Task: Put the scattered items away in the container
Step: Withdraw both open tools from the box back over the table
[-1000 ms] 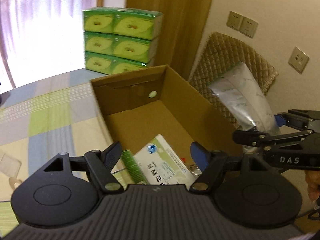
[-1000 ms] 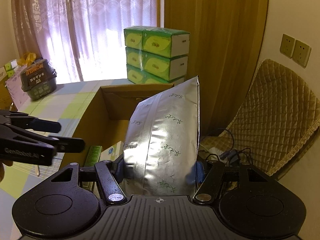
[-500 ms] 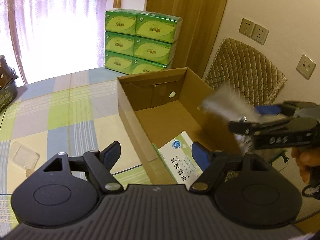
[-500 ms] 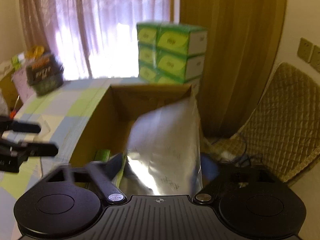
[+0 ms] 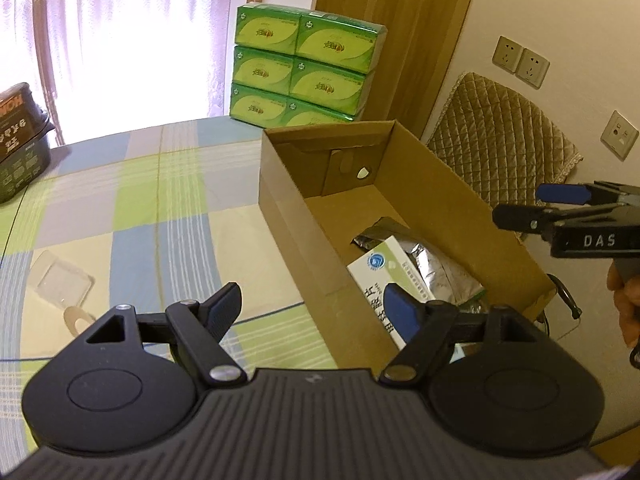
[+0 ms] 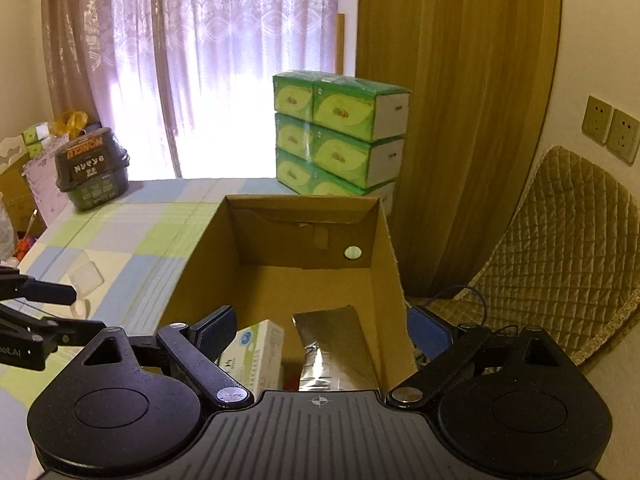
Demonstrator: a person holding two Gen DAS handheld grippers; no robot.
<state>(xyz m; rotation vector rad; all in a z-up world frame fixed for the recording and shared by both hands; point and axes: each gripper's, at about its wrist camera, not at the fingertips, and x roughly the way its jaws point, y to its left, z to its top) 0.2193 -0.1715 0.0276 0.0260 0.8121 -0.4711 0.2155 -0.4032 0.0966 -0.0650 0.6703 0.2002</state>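
Jaws now spread, the right gripper [image 6: 320,332] has dropped the silver pouch [image 6: 332,348] into the cardboard box [image 6: 384,248].

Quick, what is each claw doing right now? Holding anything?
Left claw: open, holding nothing.
Right claw: open, holding nothing; the silver bag lies in the cardboard box.

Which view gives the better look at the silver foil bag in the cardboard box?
The left wrist view: the silver foil bag lies slanted in the cardboard box, part under a white medicine box. The right wrist view shows only its dim far end, the rest cut off by the tool body.
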